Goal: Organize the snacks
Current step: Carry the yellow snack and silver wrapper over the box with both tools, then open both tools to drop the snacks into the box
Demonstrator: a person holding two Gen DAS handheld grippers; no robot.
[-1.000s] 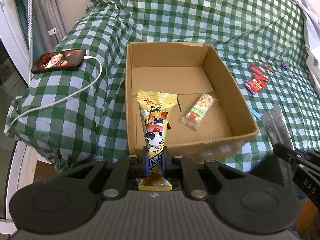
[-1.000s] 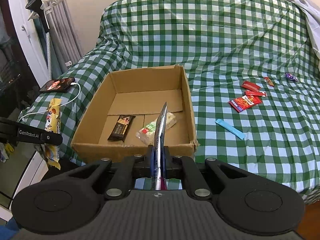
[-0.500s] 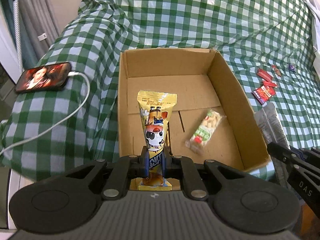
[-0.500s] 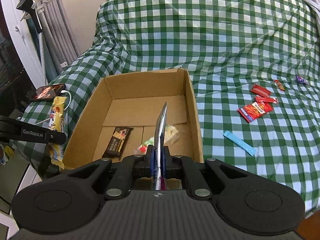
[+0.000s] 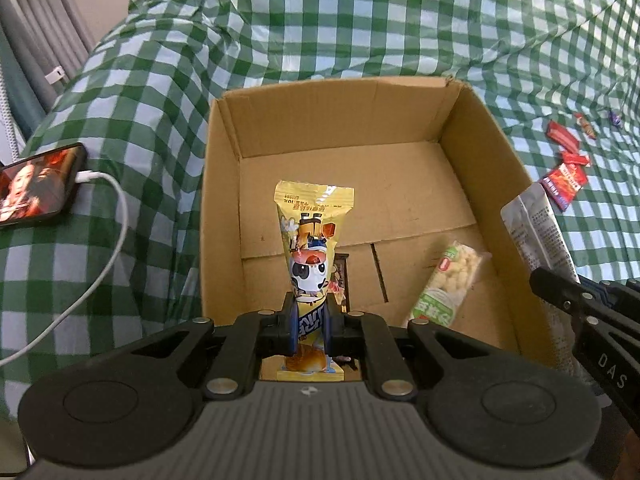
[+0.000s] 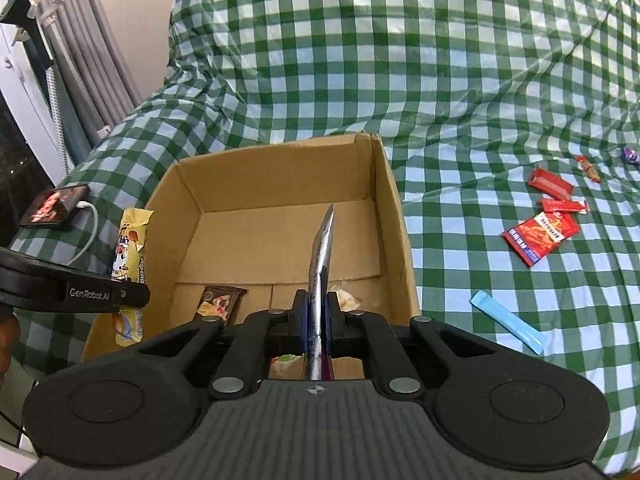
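Left gripper (image 5: 311, 318): jaws closed on the lower part of a yellow snack packet (image 5: 312, 240) with a cartoon cow; the packet stands upright above the near left part of the cardboard box (image 5: 224, 208).
Right gripper (image 6: 316, 316): jaws clamped on a silver packet (image 6: 322, 256), seen edge-on and rising straight up from the pads; it hangs over the near middle of the cardboard box.
Same silver packet, left view: a grey printed pouch (image 5: 536, 232) just outside the box's right wall, held by the other tool.
Same yellow packet, right view: just outside the box's left wall (image 6: 130, 248), gripped by the black tool marked GenRobot.AI.
Box floor, near end: a dark chocolate bar (image 6: 218, 304) lies flat towards the left, partly hidden behind the yellow packet in the left view; a green-and-white puffed snack pack (image 5: 444, 288) lies at an angle near the right wall.
Box floor, far end: bare cardboard flaps.
Right of the box, near: a light blue stick sachet (image 6: 506, 322) on the green checked cloth (image 6: 400, 60).
Right of the box, farther: red packets (image 6: 540, 232) in a loose group, with a small orange sweet (image 6: 588, 168) and a purple sweet (image 6: 630, 155) beyond them.
Left of the box: a phone (image 5: 34, 184) with a lit screen, its white cable (image 5: 108, 248) trailing towards the near edge.
Beyond the box: the cloth rises in folds.
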